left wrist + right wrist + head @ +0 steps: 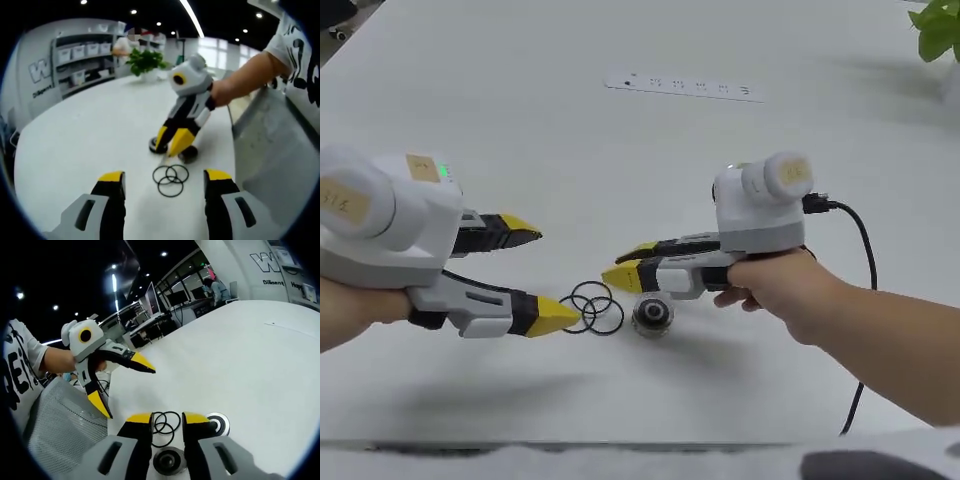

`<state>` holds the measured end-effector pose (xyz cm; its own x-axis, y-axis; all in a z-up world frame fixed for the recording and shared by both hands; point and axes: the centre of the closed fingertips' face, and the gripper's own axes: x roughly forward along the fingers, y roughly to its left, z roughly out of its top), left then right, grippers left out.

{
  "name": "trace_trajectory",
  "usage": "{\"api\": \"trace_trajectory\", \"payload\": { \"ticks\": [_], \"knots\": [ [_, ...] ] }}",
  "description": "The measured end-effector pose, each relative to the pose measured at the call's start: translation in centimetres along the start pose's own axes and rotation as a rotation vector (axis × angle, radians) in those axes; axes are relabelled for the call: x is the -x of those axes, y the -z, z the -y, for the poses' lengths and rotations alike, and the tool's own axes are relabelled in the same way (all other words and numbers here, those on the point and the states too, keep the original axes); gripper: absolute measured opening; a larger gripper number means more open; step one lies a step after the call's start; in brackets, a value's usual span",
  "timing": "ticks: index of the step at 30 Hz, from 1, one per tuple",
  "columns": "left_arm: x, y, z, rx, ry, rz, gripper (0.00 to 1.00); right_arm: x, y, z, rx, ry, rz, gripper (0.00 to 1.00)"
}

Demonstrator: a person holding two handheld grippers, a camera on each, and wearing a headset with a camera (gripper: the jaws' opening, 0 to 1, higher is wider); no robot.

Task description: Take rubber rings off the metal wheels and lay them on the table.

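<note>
Head view: metal wheel [651, 314] sits just beneath my right gripper [628, 264], its jaws narrowly parted; my left gripper [548, 275], spread wide, flanks the rubber rings [592, 306], farther off

Head view looks down; gripper views, low over the surface [620, 150], face each other — all share the rubber rings [592, 307].

Metal wheel [221, 424] partly behind right gripper [167, 419]
</note>
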<state>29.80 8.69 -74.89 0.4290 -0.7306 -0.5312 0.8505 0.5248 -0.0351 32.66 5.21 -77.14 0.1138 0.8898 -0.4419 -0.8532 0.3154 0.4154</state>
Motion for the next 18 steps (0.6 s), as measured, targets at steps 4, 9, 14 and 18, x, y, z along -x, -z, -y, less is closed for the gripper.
{"api": "trace_trajectory", "payload": {
  "ticks": [4,9,14,18],
  "knots": [
    [-0.1,-0.2,-0.1,-0.003,0.0,0.001,0.65,0.5,-0.4,0.2,0.001,0.005,0.017,0.2],
    [-0.1,-0.4,-0.1,-0.009,0.0,0.0,0.65,1.2,-1.1,0.4,0.004,0.015,0.046,0.21],
    [-0.1,-0.6,-0.2,-0.015,-0.002,0.002,0.65,1.7,-1.5,0.4,0.017,0.023,0.06,0.22],
    [-0.1,-0.9,-0.4,-0.018,-0.004,0.006,0.65,1.9,-1.6,0.3,0.039,0.024,0.06,0.24]
  ]
}}
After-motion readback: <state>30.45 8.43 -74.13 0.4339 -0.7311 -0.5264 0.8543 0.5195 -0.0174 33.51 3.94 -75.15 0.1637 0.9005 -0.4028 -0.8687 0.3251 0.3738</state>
